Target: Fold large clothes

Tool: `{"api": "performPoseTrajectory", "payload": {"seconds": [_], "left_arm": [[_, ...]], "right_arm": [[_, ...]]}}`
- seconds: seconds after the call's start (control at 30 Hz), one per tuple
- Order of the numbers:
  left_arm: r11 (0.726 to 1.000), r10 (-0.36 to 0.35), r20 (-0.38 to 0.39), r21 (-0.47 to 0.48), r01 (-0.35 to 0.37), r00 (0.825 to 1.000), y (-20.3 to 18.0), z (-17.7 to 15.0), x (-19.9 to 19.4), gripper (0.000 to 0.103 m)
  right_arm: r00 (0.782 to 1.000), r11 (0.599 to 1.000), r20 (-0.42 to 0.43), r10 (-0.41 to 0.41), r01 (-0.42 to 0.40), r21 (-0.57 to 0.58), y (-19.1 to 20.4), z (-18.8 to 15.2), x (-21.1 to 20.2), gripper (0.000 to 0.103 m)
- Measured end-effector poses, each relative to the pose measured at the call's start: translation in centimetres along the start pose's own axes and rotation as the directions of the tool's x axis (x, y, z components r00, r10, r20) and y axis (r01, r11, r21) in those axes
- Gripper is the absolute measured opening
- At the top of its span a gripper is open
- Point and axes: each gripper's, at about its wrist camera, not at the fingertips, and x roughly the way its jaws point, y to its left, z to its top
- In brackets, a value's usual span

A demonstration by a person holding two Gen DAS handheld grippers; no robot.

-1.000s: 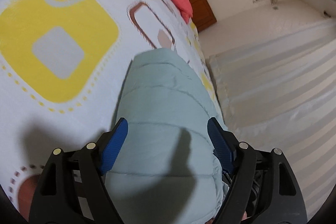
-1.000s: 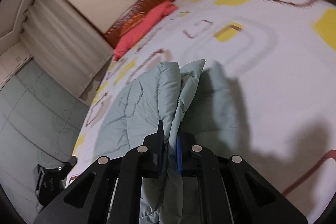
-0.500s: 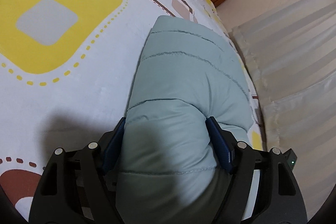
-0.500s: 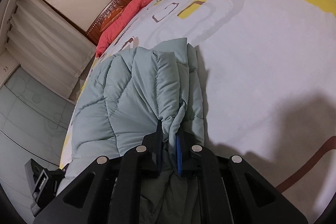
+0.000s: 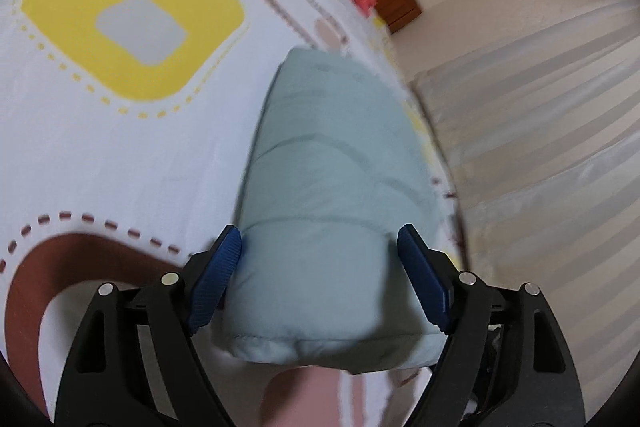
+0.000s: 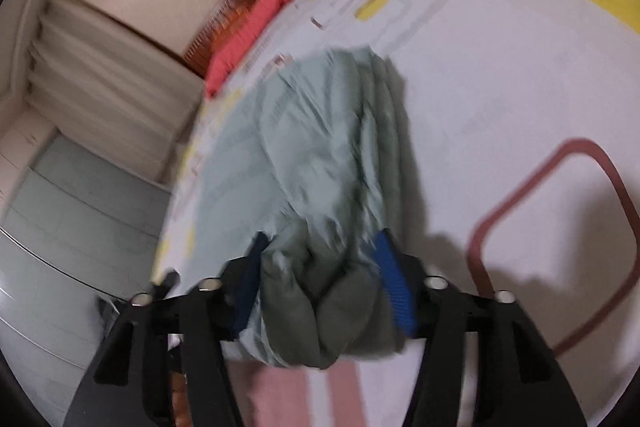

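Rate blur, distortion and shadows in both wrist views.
Left wrist: mild motion blur on the jacket and bedsheet, strong fisheye curvature, black vignette corners. Right wrist: heavier smear across the jacket and curtains; a hard shadow falls on the bedsheet beside the gripper.
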Motion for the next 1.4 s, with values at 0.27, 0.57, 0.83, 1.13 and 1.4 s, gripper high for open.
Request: {"api": "performPoseTrajectory", "payload": {"seconds": [0.27, 0.57, 0.83, 1.13, 1.4], "left_arm": [[0.982, 0.159, -0.019, 0.109, -0.156, 0.987, -0.4, -0.8, 2.4, 0.067], [0.994, 0.102, -0.016, 0.029, -0.102, 0.995, 0.2, 0.1, -1.0, 0.076], [0.999, -0.007, 0.061, -0.042, 0.01, 0.998, -2.0, 4.8, -1.7, 0.082], [0.994, 0.106, 0.045, 0.026, -0.107, 0.993, -4.8, 6.5, 4.2, 0.069], [0.959, 0.263, 0.008, 0.112, -0.262, 0.965, -3.3, 6.3, 8.6, 0.07]], "right_arm": [[0.998, 0.999, -0.033, -0.049, 0.048, -0.009, -1.7, -1.1, 3.1, 0.029], [0.999, 0.999, -0.01, -0.033, 0.033, 0.009, -1.9, -1.2, -0.3, 0.056], [0.995, 0.999, 0.098, -0.006, 0.003, 0.035, -0.8, 3.5, -0.9, 0.058], [0.993, 0.999, 0.108, -0.049, 0.047, 0.019, 0.0, 7.7, 4.1, 0.03], [0.996, 0.996, 0.049, -0.069, 0.067, 0.055, -2.6, 7.0, 7.4, 0.024]]}}
